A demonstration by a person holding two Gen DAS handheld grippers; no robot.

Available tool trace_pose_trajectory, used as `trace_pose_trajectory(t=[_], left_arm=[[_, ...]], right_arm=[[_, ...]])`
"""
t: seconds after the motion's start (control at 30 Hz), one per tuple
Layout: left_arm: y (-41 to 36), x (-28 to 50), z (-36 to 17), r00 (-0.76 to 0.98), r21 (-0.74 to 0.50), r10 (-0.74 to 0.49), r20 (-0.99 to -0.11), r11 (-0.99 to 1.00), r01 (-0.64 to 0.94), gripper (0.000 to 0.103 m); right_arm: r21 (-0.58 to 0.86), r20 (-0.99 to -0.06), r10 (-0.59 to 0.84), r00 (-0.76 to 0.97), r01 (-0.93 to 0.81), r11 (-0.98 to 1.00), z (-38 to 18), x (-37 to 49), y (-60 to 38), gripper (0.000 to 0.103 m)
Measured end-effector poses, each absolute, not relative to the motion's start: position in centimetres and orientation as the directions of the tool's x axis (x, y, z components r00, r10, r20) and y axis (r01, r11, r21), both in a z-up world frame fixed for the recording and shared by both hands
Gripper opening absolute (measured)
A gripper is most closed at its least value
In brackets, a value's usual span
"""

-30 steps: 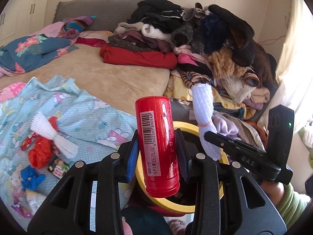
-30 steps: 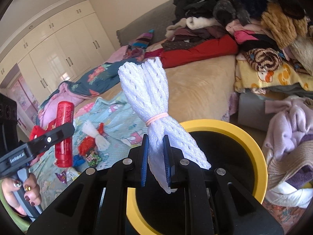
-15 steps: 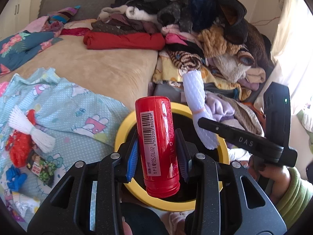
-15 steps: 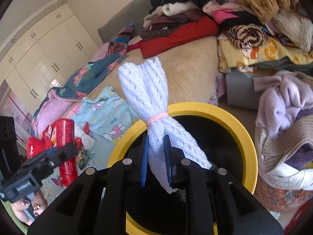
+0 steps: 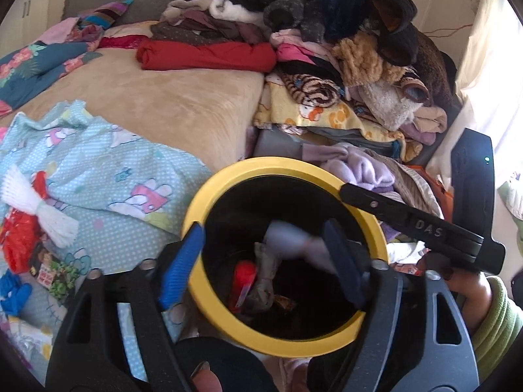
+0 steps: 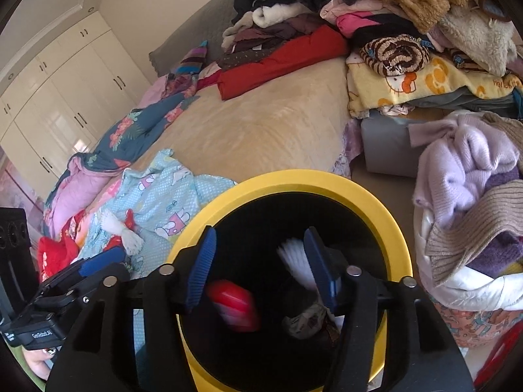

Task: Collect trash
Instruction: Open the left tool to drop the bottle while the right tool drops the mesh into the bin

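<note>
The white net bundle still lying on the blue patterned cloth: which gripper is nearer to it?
Left. The left gripper hangs over the yellow bin, beside the cloth where the white net bundle lies; the right gripper is over the bin's far side.

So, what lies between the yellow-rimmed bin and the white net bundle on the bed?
Only the light blue cartoon-print cloth lies there, between bin and bundle, in the left wrist view.
</note>
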State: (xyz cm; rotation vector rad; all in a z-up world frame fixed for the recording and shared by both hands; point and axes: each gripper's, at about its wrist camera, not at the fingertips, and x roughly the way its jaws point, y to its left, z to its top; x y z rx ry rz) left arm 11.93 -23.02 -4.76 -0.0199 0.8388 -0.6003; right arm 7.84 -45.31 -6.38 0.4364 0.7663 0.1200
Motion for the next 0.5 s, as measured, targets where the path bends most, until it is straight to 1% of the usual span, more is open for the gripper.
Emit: trace_pose_trajectory(t=[0.07, 0.13, 0.17, 0.27, 0.5], left_arm=[[-22.4, 11.8, -4.5, 0.532, -0.242, -0.498, -0.685, 0.844, 0.480, 0.077], [-21.8, 11.5, -4.3, 0.554, -0.230, -0.488, -0.675, 0.852, 0.470, 0.082], [-21.4, 11.3, -4.1, 0.567, -0.224, -0.483, -0.667, 0.856, 0.466, 0.086], [-20.7, 10.9, -3.5, 0.596, -0.209, -0.470, -0.651, 0.866, 0.454, 0.091], [-18.6, 10.1, -2.2, 0.665, -0.187, -0.435, -0.607, 0.891, 0.413, 0.092]], right_arm=[[0.416, -0.635, 0.260, 0.728, 0.038, 0.908, -6.1, 7.7, -45.0, 0.057], [0.402, -0.624, 0.251, 0.740, 0.028, 0.915, -5.6, 7.6, -44.7, 0.060], [0.390, -0.616, 0.246, 0.748, 0.018, 0.921, -5.3, 7.5, -44.4, 0.061], [0.351, -0.590, 0.228, 0.774, -0.009, 0.936, -4.3, 7.1, -43.5, 0.065], [0.302, -0.520, 0.227, 0.824, -0.071, 0.951, -2.0, 6.2, -40.9, 0.075]])
